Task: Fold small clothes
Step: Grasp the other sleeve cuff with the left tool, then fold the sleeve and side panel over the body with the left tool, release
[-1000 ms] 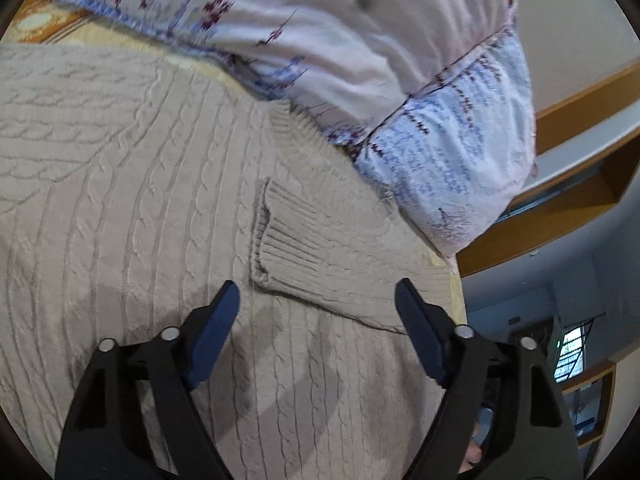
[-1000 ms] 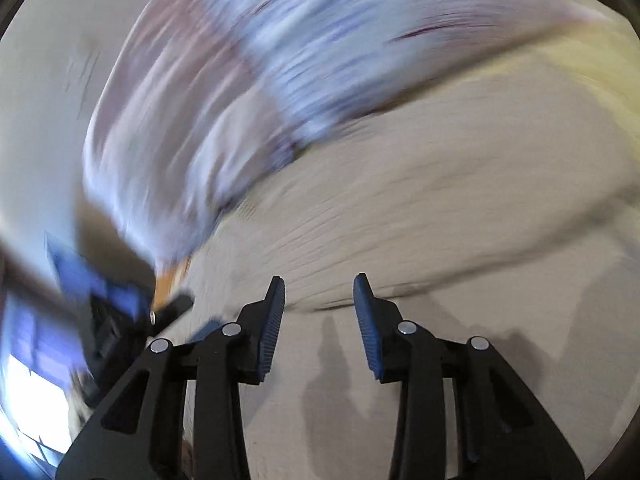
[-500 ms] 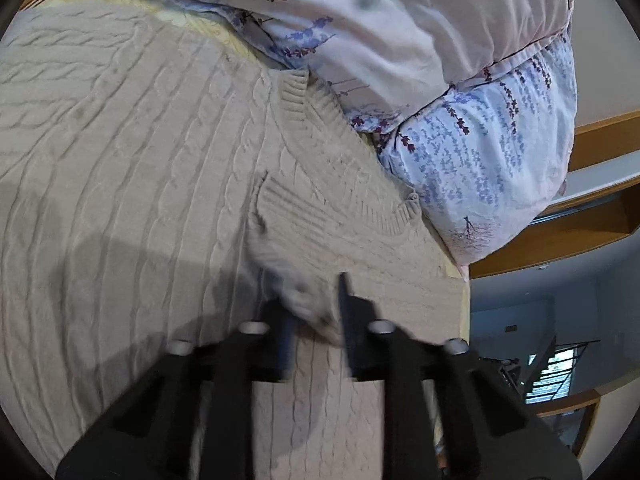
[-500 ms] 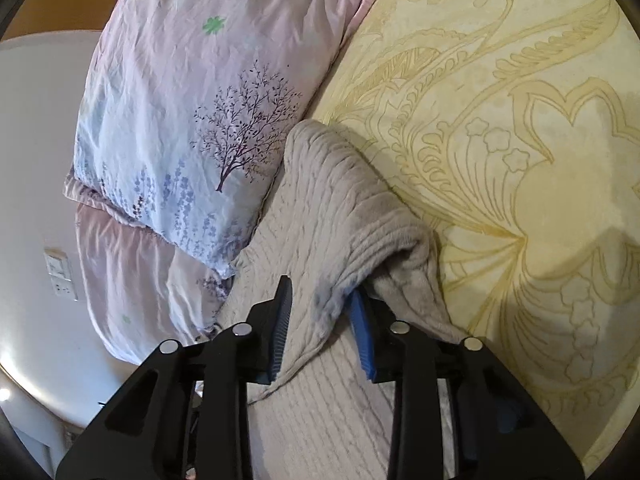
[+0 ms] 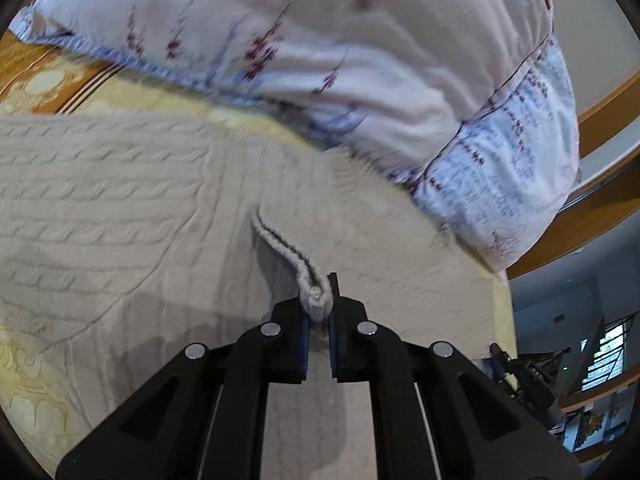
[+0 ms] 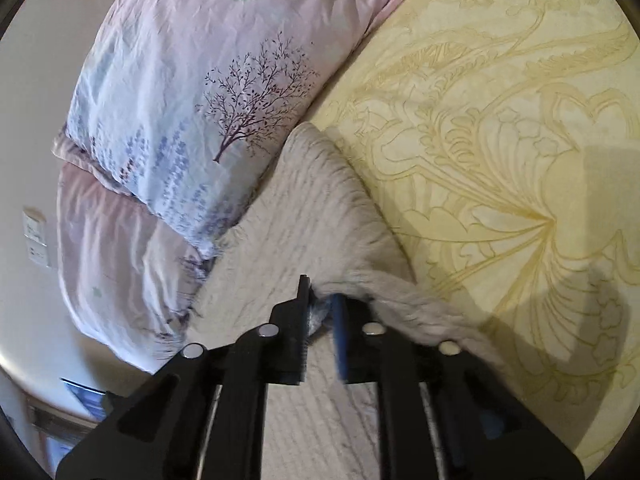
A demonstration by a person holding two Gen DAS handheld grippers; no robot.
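Sweater spread on bed near pillows; left hand-held gripper pinching cuff, right hand-held gripper pinching edge fold, ready for folding over.

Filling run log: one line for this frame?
step: grasp for fold | left gripper: shut on sweater cuff | right gripper: shut on sweater fold | surface: bedspread

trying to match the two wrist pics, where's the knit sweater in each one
Left wrist: the knit sweater fills the left and centre, its ribbed cuff pinched in the left hand-held gripper.
Right wrist: it runs up the centre, a fold clamped in the right hand-held gripper.
Shared landmark: the floral pillow behind it.
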